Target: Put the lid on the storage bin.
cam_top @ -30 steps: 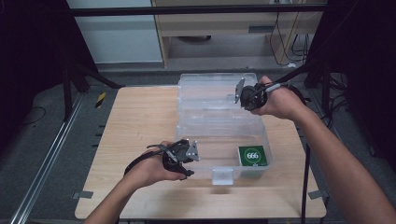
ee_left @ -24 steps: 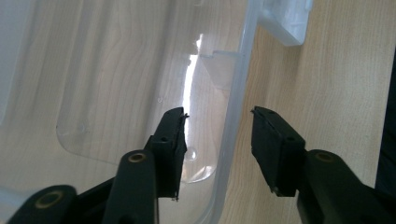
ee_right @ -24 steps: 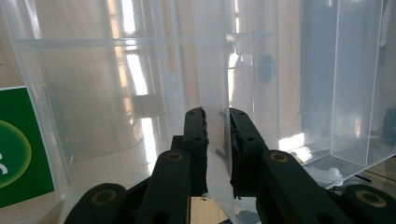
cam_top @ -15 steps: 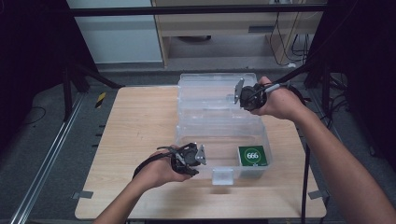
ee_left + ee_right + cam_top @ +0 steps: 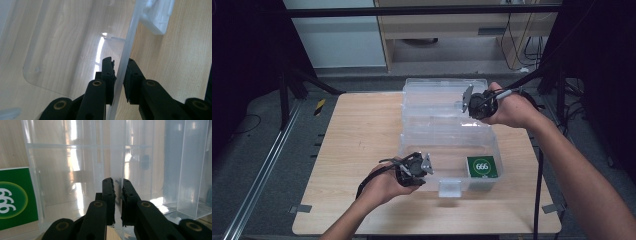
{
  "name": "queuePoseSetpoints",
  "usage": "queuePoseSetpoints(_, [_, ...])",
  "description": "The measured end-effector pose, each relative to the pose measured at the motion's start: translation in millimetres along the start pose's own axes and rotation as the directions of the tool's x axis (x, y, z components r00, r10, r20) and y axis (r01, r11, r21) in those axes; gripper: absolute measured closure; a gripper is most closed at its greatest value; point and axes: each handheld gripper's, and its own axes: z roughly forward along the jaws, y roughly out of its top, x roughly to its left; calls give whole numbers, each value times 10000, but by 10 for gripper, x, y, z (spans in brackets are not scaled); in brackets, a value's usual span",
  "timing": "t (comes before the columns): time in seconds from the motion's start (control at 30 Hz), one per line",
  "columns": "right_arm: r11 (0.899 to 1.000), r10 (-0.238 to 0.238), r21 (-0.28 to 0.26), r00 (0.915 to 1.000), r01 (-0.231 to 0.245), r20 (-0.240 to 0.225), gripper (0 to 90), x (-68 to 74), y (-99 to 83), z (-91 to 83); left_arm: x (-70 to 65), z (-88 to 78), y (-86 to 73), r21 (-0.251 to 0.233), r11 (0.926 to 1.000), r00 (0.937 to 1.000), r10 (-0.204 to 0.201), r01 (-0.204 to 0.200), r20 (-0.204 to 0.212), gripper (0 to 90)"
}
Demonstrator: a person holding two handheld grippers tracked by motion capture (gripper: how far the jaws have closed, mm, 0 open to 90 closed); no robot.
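Note:
A clear plastic box [image 5: 437, 131] stands open on the wooden table [image 5: 357, 135]. A green pack marked 666 [image 5: 482, 166] lies in its front right corner, also at the left of the right gripper view [image 5: 15, 197]. My left gripper [image 5: 421, 167] is at the box's front left. In the left gripper view its jaws [image 5: 119, 61] straddle the thin clear front wall [image 5: 130, 37] and press on it. My right gripper [image 5: 469, 100] is at the back right of the box. Its jaws [image 5: 118, 181] stand almost together on a thin clear panel edge [image 5: 117, 157].
The box's white latch [image 5: 449, 187] sticks out over the table's front part, and shows just beyond the left gripper [image 5: 157, 15]. Bare wood lies left of the box. Dark stands and cables flank the table, with a metal rail [image 5: 262, 175] on the floor at left.
My left gripper has moved right and slightly forward onto the box's front wall. The right gripper has stayed at the back of the box.

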Motion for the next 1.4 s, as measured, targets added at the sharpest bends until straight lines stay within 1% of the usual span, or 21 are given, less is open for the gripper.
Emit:
queuePoseSetpoints(0.1, [9999, 24, -167, 10000, -24, 33, 845, 34, -1, -32, -9, 5, -14, -113, 9999, 10000, -54, 53, -50, 794])
queuePoseSetpoints(0.23, [9996, 49, -287, 10000, -47, 62, 848, 80, 3, -73, -5, 2, -22, -108, 9999, 9999, -105, 104, -35, 791])
queuePoseSetpoints(0.27, [9993, 18, -366, 9999, -14, 111, 849, 121, 1, -109, -9, 5, -26, -167, 9997, 9998, -177, 176, -42, 790])
queuePoseSetpoints(0.4, [9987, 4, -513, 9999, 3, 144, 850, 214, -13, -186, -22, 10, -32, -250, 9991, 9994, -332, 331, -50, 783])
queuePoseSetpoints(0.43, [9987, 4, -513, 9999, 3, 144, 850, 214, -13, -186, -22, 10, -32, -250, 9991, 9994, -332, 331, -50, 781])
queuePoseSetpoints(0.47, [9981, -15, -616, 9998, 28, 209, 850, 266, -23, -218, -23, 6, -35, -218, 9993, 9995, -298, 296, -95, 779])
queuePoseSetpoints(0.6, [9971, -33, -765, 9994, 59, 334, 849, 367, -50, -273, -34, 8, -35, -220, 9993, 9994, -296, 292, -186, 770])
queuePoseSetpoints(0.7, [9970, 32, -770, 9995, -8, 313, 846, 365, -68, -275, -33, 8, -31, -183, 9993, 9992, -334, 330, -200, 769])
queuePoseSetpoints(0.83, [9974, 71, -715, 9995, -50, 297, 843, 322, -61, -239, -31, 14, -30, -230, 9990, 9989, -390, 384, -274, 766])
queuePoseSetpoints(0.87, [9979, 133, -645, 9994, -113, 311, 840, 276, -56, -215, -21, 26, -19, -282, 9984, 9981, -496, 486, -357, 767])
queuePoseSetpoints(0.9, [9979, 133, -645, 9994, -113, 311, 840, 276, -56, -215, -21, 26, -19, -282, 9984, 9981, -496, 486, -357, 767])
queuePoseSetpoints(0.97, [9978, 191, -637, 9991, -167, 367, 837, 230, -46, -186, 4, 37, 0, -265, 9983, 9977, -534, 523, -422, 767])
queuePoseSetpoints(1.0, [9982, 135, -587, 9991, -111, 405, 835, 182, -30, -162, 34, 47, 16, -211, 9982, 9971, -576, 566, -492, 766])
queuePoseSetpoints(1.1, [9986, 148, -505, 9986, -123, 512, 835, 149, -2, -140, 55, 52, 25, -131, 9984, 9967, -565, 558, -580, 763])
queuePoseSetpoints(1.23, [9986, 19, -528, 9982, 12, 597, 837, 175, 13, -153, 55, 56, 25, -149, 9983, 9964, -579, 571, -614, 761])
queuePoseSetpoints(1.33, [9977, -55, -676, 9974, 104, 722, 840, 243, 3, -197, 51, 59, 30, -119, 9984, 9962, -552, 545, -677, 756])
queuePoseSetpoints(1.37, [9977, -55, -676, 9974, 104, 722, 840, 243, 3, -197, 51, 59, 30, -119, 9984, 9962, -552, 545, -677, 753])
queuePoseSetpoints(1.4, [9970, -129, -744, 9968, 189, 795, 840, 288, 4, -218, 40, 61, 30, -105, 9984, 9957, -553, 547, -746, 752])
